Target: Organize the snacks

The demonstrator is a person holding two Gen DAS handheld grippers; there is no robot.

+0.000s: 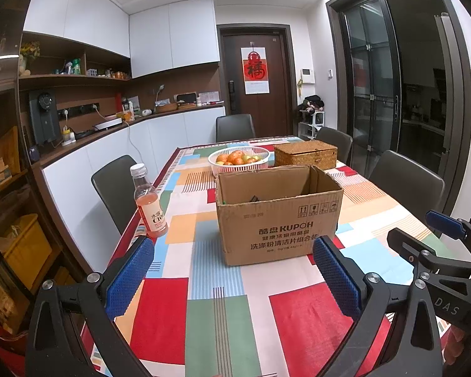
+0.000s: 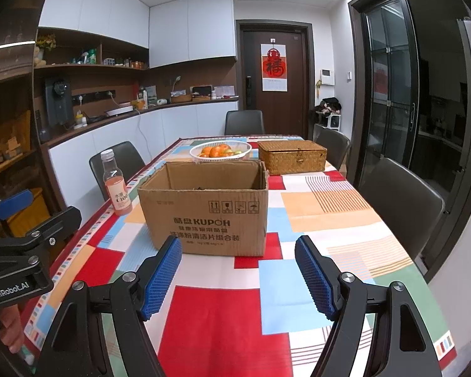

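Your left claw [image 1: 232, 273] hangs level above the near end of the table [image 1: 210, 320], its blue pads [image 1: 128, 278] spread wide and holding nothing; it points along the table toward the cardboard box [image 1: 278, 216], which stands just ahead of the right pad; your right claw [image 2: 238, 276] sits beside it at much the same height, also wide and empty, aimed at the same box [image 2: 204, 210] from slightly further right; each wrist view catches the other claw at its edge, so the two are close together side by side. The box is open at the top and stands upright on the patchwork cloth; its contents are too dark to make out. The pink drink bottle [image 1: 147, 201] stands upright near the table's left edge, apart from the box. Behind the box sit a white fruit basket [image 1: 238, 158] and a lidded wicker box [image 1: 306, 155], near each other.
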